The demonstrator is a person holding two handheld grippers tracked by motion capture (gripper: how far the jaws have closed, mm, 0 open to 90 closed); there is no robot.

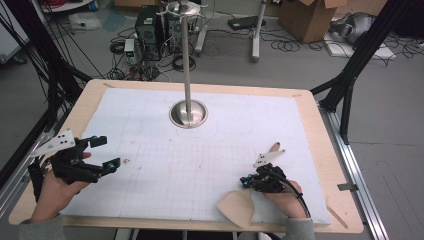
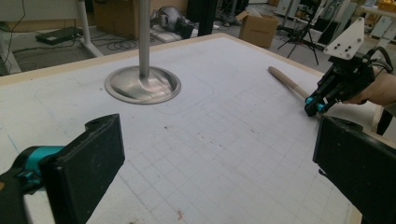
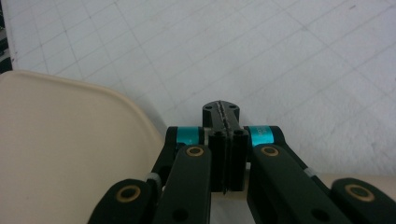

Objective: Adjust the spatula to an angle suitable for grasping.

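While the right tongs sit at the near right of the mat, their jaws are pressed flat together, and the right gripper view shows nothing between the pads. A wooden spatula lies on the mat directly by them. Its broad pale blade spreads just past and to one side of the tips, at the left of the right gripper view, and its round handle runs out behind the tongs toward the far right of the table. Whether the tongs touch the wood, I cannot tell. In the left gripper view the handle leads straight up to the tips of the right tongs.

The left tongs are held at the near left edge, well apart from the spatula, with jaws wide apart and only bare mat between them. Ahead of both, a steel stand rises from its round base at mid-table.
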